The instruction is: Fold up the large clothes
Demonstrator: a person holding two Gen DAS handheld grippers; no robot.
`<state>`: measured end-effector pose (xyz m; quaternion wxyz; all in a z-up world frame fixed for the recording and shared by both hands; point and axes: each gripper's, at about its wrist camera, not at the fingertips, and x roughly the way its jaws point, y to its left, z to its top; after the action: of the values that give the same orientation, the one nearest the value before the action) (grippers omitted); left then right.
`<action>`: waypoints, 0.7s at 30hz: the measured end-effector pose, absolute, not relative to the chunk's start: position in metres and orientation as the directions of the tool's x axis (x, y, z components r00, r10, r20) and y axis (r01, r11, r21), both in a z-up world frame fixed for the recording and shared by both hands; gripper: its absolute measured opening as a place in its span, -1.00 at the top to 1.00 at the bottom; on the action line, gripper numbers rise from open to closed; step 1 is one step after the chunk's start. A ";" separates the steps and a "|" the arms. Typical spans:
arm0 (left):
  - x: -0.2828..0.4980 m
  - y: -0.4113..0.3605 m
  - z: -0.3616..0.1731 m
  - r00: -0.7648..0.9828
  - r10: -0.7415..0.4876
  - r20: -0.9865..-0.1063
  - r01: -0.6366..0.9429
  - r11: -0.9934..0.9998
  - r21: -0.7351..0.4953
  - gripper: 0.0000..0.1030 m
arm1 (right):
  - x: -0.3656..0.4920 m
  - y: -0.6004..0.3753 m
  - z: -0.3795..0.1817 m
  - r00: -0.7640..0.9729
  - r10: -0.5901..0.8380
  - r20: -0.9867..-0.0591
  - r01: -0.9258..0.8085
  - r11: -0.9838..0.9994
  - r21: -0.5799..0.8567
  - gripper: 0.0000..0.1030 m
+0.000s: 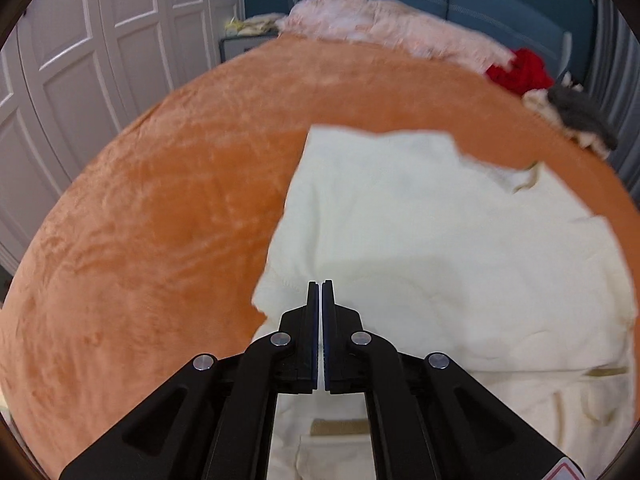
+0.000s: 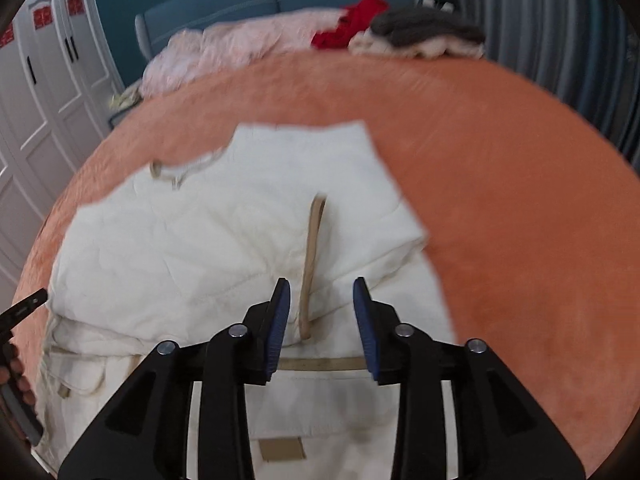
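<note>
The cream garment point(image 1: 420, 220) lying under and ahead of both sets of fingers is a thick, matt, quilted-looking cloth with soft creases; a flat tan woven strap point(image 2: 312, 256) runs away between the right gripper point(image 2: 322, 292) fingers. The orange bedspread point(image 1: 160, 208) to either side of the fingers is a plush, velvety cloth with a brushed nap. Both grippers are matt black plastic with shiny round metal pins; the left gripper point(image 1: 321, 286) and the right one carry blue, ribbed, rubbery pads point(image 2: 362, 312). Far ahead lie fluffy pink fleece point(image 2: 240, 40), red cloth point(image 2: 356, 20) and grey knit point(image 2: 424, 28); the white cupboard doors point(image 1: 100, 40) look smooth and semi-gloss.
</note>
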<state>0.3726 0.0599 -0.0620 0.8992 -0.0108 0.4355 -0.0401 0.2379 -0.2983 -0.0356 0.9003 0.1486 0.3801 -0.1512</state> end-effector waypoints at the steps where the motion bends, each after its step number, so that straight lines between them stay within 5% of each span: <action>1: 0.373 0.058 -0.057 0.621 -0.095 -0.778 0.067 0.995 -0.069 0.99 | 0.241 -0.295 -0.032 0.676 -0.138 -0.724 0.372 0.912 0.173 0.37; 6: 0.394 0.019 -0.049 0.578 -0.235 -0.781 0.133 0.972 -0.194 0.97 | 0.288 -0.227 -0.028 0.703 0.022 -0.711 0.192 0.957 0.219 0.37; 10: 0.408 -0.017 -0.081 0.523 -0.232 -0.820 0.169 0.971 -0.166 0.96 | 0.324 -0.188 -0.052 0.666 0.048 -0.745 0.127 0.976 0.177 0.38; 21: 0.392 -0.031 -0.128 0.610 -0.204 -0.766 0.202 0.974 -0.098 0.95 | 0.328 -0.161 -0.118 0.645 -0.050 -0.762 0.122 0.992 0.038 0.39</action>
<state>0.3921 -0.0313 -0.1280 0.8972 -0.0011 0.4269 -0.1130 0.3279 -0.1612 -0.1183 0.9060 0.0432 0.4183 -0.0476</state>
